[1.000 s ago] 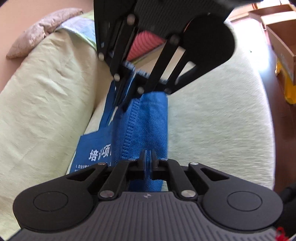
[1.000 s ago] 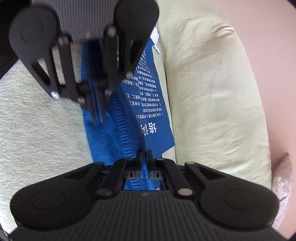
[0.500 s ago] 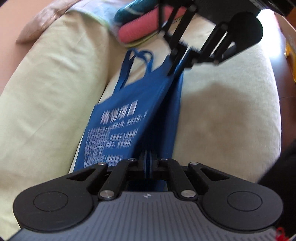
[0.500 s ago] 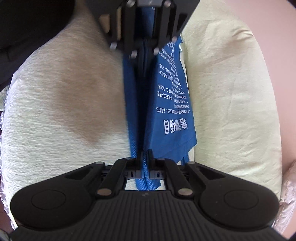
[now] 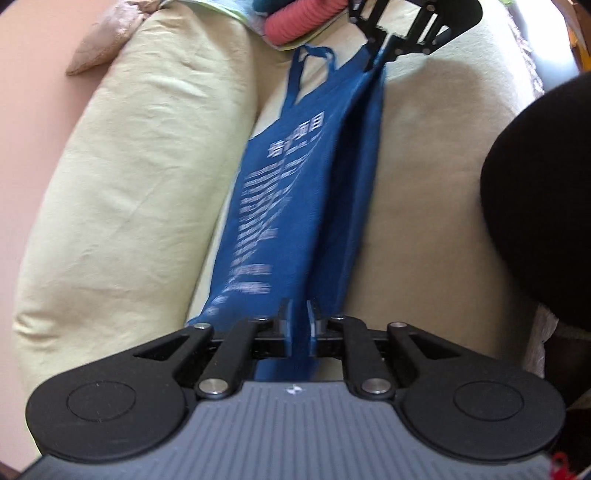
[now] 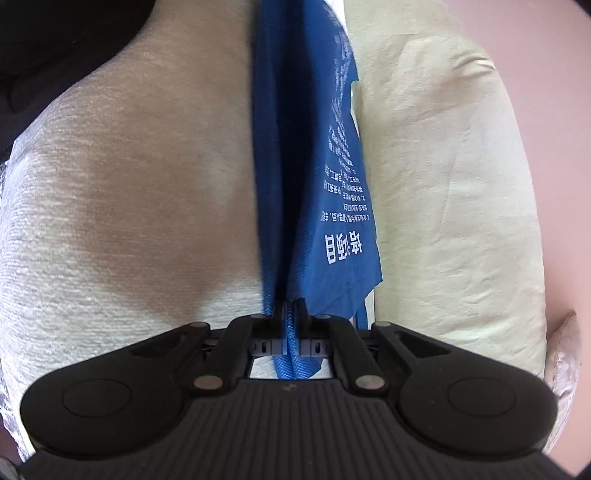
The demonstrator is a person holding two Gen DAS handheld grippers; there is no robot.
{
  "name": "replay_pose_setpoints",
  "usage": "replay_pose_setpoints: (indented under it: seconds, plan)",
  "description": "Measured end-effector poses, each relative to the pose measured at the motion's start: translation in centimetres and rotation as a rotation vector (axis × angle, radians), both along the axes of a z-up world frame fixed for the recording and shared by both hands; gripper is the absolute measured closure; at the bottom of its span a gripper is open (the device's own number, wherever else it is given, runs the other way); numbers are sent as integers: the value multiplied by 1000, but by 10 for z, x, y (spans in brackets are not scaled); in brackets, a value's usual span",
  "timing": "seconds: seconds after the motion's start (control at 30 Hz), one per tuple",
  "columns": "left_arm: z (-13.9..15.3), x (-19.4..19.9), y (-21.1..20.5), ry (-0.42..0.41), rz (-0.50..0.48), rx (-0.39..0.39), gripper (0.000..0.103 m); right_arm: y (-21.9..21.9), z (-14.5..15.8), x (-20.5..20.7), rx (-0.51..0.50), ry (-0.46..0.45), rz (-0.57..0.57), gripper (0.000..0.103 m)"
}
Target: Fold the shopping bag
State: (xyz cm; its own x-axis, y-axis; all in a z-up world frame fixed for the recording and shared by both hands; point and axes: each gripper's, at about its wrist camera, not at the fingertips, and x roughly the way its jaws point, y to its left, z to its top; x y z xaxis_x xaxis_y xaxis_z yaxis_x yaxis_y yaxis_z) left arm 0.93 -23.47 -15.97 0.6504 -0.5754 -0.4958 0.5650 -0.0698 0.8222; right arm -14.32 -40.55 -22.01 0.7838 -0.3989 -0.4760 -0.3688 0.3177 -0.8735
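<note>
Your blue non-woven shopping bag (image 5: 295,206) with white printed text is stretched lengthwise over the pale yellow-green sofa seat cushion (image 5: 436,192), folded along its length into a long narrow strip. In the left wrist view it runs from 6 o'clock, at your left gripper (image 5: 299,314), up to about 1 o'clock, where your right gripper (image 5: 380,55) holds its far end. The printed panel faces up and leans toward 9 o'clock, lying against the foot of the yellow-green sofa back cushion (image 5: 140,177). The bag's 2 blue loop handles (image 5: 314,62) lie flat on the seat near 12 o'clock, just beside the right gripper.

Your left gripper's jaws are opening. The folded edge of the bag sits between them, with a gap showing on either side, so the pads are not pressing on the cloth.

In the right wrist view, your right gripper (image 6: 291,310) is clamped tight on the bunched top edge of the bag (image 6: 295,155), and a fold of blue cloth bulges out behind the jaws. From there the strip runs to 12 o'clock.

A pink ribbed roll of cloth (image 5: 306,18) lies on the sofa at 12 o'clock in the left wrist view. A dark rounded shape (image 5: 543,206) fills 3 o'clock; you cannot tell what it is.
</note>
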Motion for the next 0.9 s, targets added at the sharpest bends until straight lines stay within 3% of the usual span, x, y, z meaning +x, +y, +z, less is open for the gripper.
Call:
replay_pose_setpoints:
  seconds: [0.2, 0.23, 0.27, 0.3, 0.37, 0.47, 0.53, 0.6, 0.77, 0.83, 0.9]
  plan:
    - [-21, 7, -8, -43, 1, 31, 57, -1, 8, 7, 13, 14, -18, 99]
    - [-22, 8, -10, -58, 4, 28, 72, -1, 9, 9, 10, 14, -18, 99]
    - [-24, 11, -12, -80, 9, 26, 92, 0, 8, 7, 7, 15, -18, 99]
    - [-26, 14, -13, -98, 11, 24, 102, -1, 8, 8, 5, 14, -18, 99]
    - [-33, 16, -10, -156, -28, 34, 103, -1, 11, 8, 6, 0, -17, 100]
    - [-54, 14, 2, -250, -136, 149, 103, -3, 16, 0, 29, -44, 6, 100]
    - [-67, 13, 8, -259, -202, 224, 103, -4, 11, -6, 35, -7, 25, 100]
    - [-71, 16, 9, -268, -234, 248, 103, -3, 4, -10, 0, 8, 47, 98]
    - [-10, 30, -2, 43, -133, 196, 101, -3, 9, -9, 25, 27, 32, 98]
    - [19, 35, -2, 166, -85, 141, 89, -3, 11, -8, 25, 34, 34, 98]
    - [55, 37, -4, 292, -47, 29, 88, -3, 13, -7, 32, 36, 31, 98]
